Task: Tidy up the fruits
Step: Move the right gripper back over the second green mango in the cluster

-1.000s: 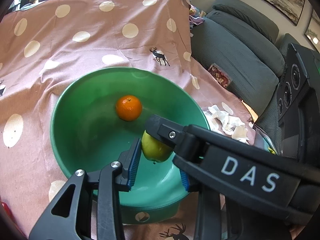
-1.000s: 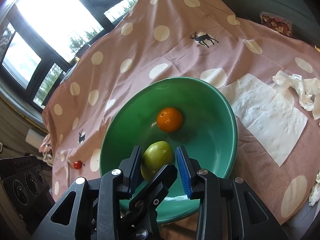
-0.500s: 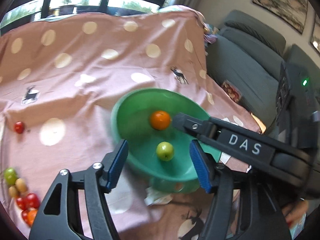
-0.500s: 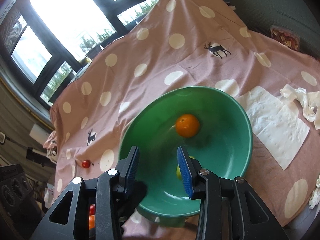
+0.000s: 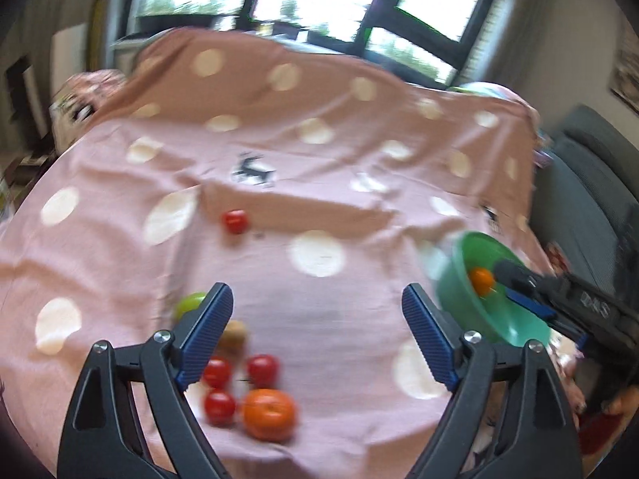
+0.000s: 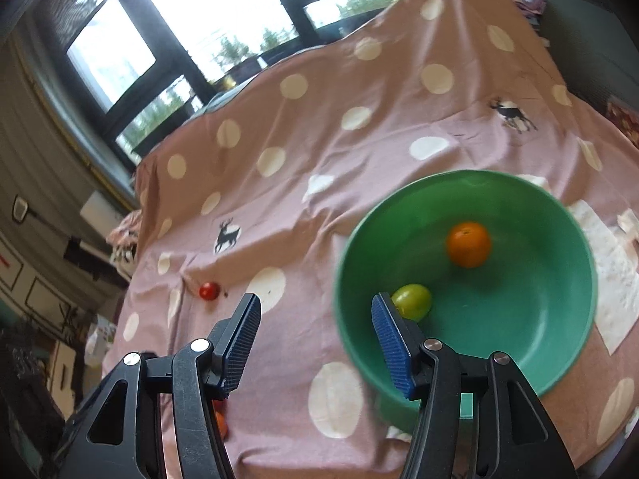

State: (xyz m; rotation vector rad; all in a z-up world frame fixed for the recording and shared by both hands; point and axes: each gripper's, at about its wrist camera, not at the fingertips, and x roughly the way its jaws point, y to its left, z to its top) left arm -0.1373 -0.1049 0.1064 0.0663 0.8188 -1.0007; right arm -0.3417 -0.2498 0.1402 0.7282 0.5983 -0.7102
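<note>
A pink tablecloth (image 5: 319, 167) with pale dots and small deer prints was seen spread over the table in both wrist views. In the left wrist view the left gripper (image 5: 317, 321) was found with its jaws opening, already set wide apart, and nothing was held between them; only bare cloth was seen in the gap. Just beside and below its left finger a cluster of loose fruit was laid on the cloth: a green fruit (image 5: 187, 305), a brownish fruit (image 5: 235, 333) partly hidden by the finger, three small red tomatoes (image 5: 261, 369) and an orange fruit (image 5: 269, 409). A single red tomato (image 5: 235, 221) was placed well apart from them, farther up the cloth. At the right edge of that view a green bowl (image 5: 455, 299) was seen, blurred, with the right gripper reaching across it. In the right wrist view the right gripper (image 6: 315, 341) was found with its jaws opening, about half spread, and empty; its right finger was seen overlapping the near rim of the green bowl (image 6: 567, 319), though contact could not be told. Inside the bowl an orange (image 6: 468, 244) was resting toward the far side and a green apple (image 6: 413, 301) near the front wall, close behind that finger. White paper napkins (image 6: 615, 275) were laid on the cloth to the right of the bowl.
</note>
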